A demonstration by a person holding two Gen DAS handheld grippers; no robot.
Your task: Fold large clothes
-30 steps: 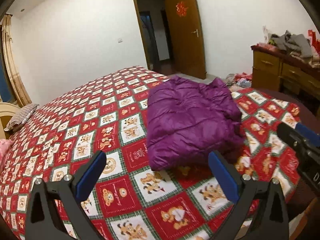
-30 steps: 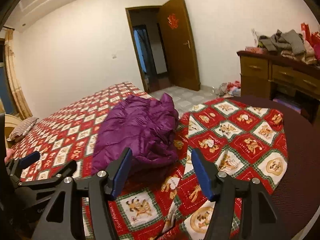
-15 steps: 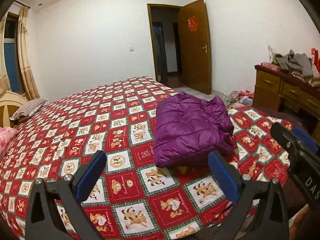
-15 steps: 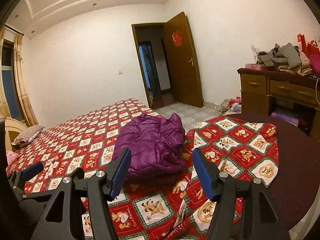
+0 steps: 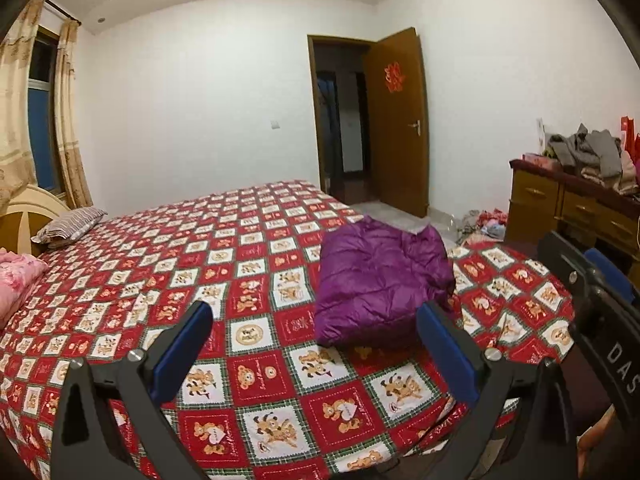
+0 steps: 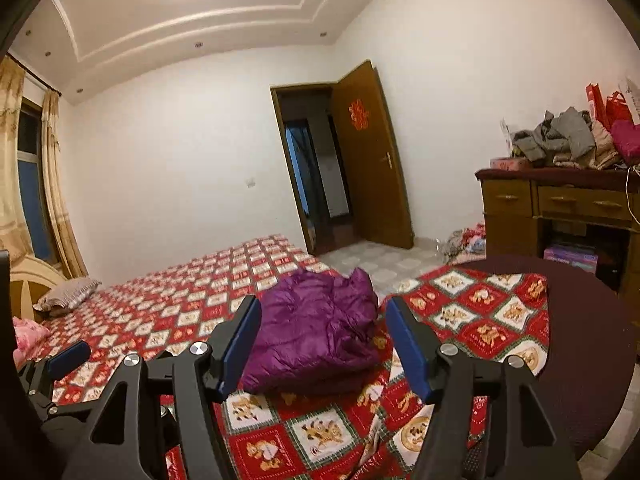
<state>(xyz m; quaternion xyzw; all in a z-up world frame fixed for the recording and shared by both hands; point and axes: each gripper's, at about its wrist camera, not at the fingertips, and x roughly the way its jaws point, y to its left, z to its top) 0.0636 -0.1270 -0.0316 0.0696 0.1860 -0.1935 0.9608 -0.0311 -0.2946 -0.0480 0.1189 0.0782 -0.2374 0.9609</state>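
Jacket: purple, folded into a thick bundle, on the bedspread near the right corner.
Left gripper: wide open, empty.
Right gripper: moderately open, empty.
Change: both pulled back and up from the jacket over the last second.
Meaning: fold looks finished.

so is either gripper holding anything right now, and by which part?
Nothing is held. The left gripper and right gripper are both open and empty, clear of the folded purple jacket lying on the bed.
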